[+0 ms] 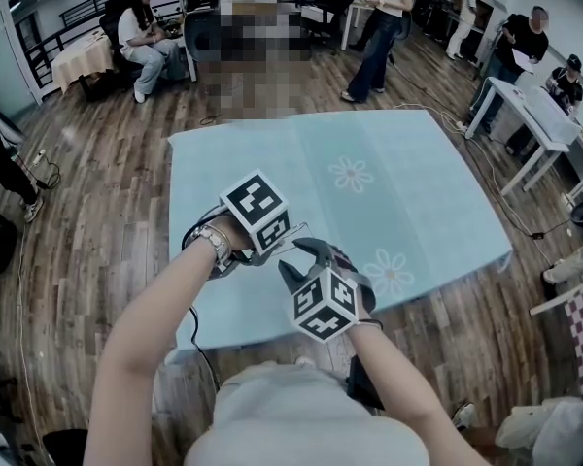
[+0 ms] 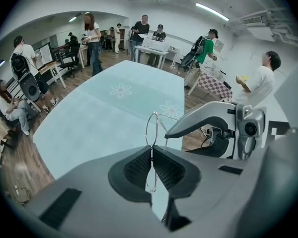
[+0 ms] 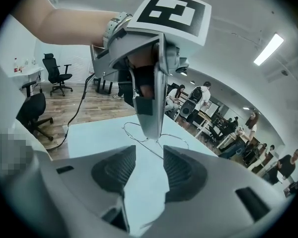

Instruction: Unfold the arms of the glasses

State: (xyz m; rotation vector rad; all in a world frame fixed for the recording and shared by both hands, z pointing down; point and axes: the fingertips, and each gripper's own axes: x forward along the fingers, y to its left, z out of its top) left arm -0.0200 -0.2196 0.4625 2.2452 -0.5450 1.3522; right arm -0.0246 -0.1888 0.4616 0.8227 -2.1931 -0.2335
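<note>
The glasses are thin, with a wire frame and round rims. My left gripper is shut on them, its pads pinching the rim edge-on above the light blue tablecloth. In the right gripper view, the left gripper's fingers hang down with the wire rims spread below them. My right gripper stands open just in front, and a thin wire of the frame runs toward the gap between its pads without touching them. In the head view both grippers, left and right, meet over the table's near edge.
The tablecloth bears daisy prints. A black cable hangs off the near left corner. White desks stand at the right, and several people sit and stand around the room on the wooden floor.
</note>
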